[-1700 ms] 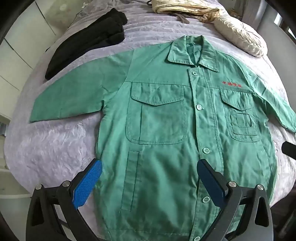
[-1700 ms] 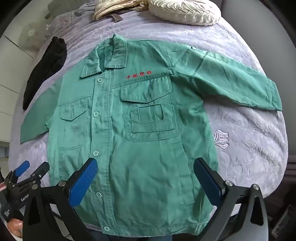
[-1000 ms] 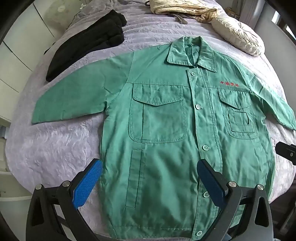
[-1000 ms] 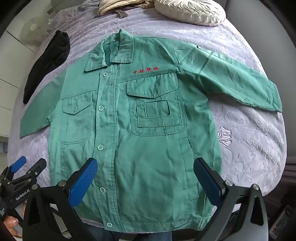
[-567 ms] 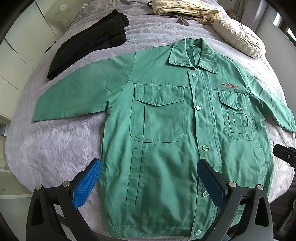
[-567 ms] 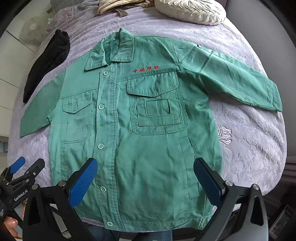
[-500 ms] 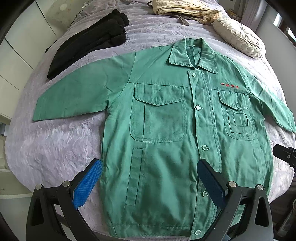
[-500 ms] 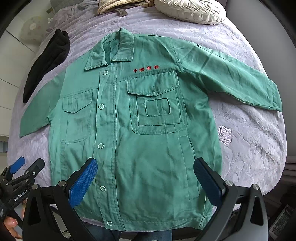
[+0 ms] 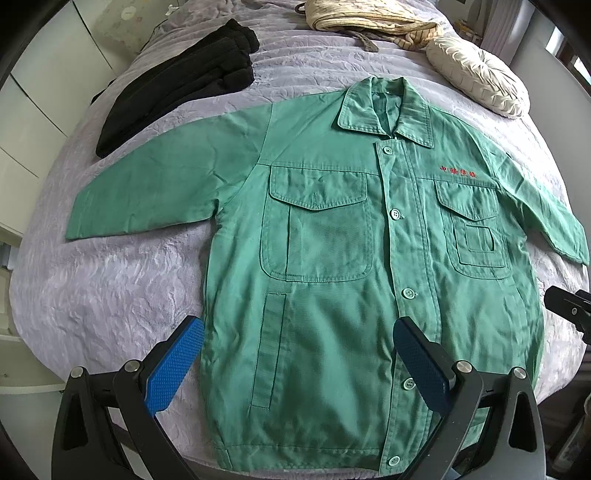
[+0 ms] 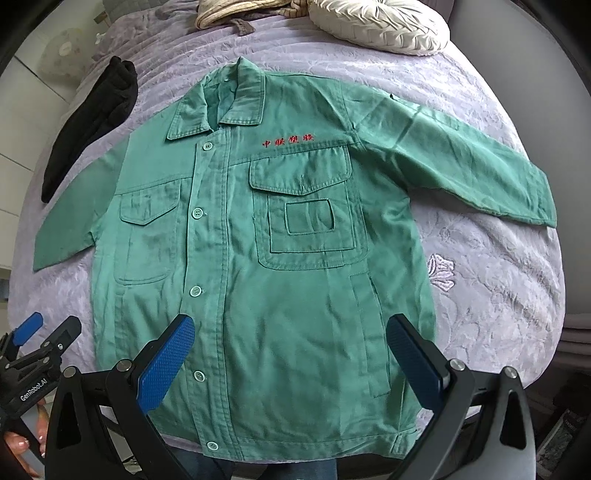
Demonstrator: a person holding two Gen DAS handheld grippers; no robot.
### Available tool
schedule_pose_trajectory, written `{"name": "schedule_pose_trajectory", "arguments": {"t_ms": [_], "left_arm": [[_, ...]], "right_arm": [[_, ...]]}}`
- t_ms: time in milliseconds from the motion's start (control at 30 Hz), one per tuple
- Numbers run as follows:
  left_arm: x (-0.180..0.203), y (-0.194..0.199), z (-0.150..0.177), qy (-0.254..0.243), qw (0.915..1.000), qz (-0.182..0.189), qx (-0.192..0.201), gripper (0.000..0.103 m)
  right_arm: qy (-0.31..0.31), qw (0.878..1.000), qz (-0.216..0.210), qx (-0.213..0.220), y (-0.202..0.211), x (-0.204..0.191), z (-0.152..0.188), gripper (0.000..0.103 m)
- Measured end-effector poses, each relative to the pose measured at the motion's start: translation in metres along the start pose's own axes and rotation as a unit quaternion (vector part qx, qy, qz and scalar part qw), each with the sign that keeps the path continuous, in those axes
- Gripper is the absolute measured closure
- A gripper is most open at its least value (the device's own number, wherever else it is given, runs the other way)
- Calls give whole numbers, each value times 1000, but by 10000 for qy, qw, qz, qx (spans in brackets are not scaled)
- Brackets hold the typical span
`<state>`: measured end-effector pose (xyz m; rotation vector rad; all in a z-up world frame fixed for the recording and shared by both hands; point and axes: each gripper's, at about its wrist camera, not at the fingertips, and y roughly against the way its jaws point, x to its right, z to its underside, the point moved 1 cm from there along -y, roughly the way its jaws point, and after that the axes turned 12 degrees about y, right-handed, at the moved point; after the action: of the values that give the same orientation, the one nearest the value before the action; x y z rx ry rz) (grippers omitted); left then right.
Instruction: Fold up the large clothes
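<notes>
A green buttoned work jacket (image 9: 332,266) (image 10: 266,258) lies flat, front up, on a lilac bedspread (image 9: 103,291) (image 10: 498,295), both sleeves spread out to the sides and red lettering on one chest. My left gripper (image 9: 295,362) hovers open above the jacket's lower left part, its blue pads wide apart and holding nothing. Over the lower right part, my right gripper (image 10: 288,354) is likewise open and empty. The left gripper also shows at the left edge of the right wrist view (image 10: 37,343), with a hand behind it.
A folded black garment (image 9: 177,85) (image 10: 92,122) lies at the bed's far left. A cream pleated cushion (image 9: 476,81) (image 10: 376,22) and a beige bundle (image 9: 365,18) sit at the head. The bed's near edge runs just under the jacket hem.
Both grippers have drawn back slightly from the jacket, so more of its hem shows. The jacket has not moved and both grippers stay open.
</notes>
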<state>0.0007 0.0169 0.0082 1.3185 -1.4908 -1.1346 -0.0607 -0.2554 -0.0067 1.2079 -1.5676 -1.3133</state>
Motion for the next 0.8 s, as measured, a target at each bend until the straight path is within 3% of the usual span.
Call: {"name": "schedule_pose_trajectory", "arguments": {"t_ms": [800], "left_arm": [[2, 3, 3, 6, 10000, -3, 13, 0]], "right_arm": [[130, 9998, 120, 50, 5, -2, -1, 0]]}}
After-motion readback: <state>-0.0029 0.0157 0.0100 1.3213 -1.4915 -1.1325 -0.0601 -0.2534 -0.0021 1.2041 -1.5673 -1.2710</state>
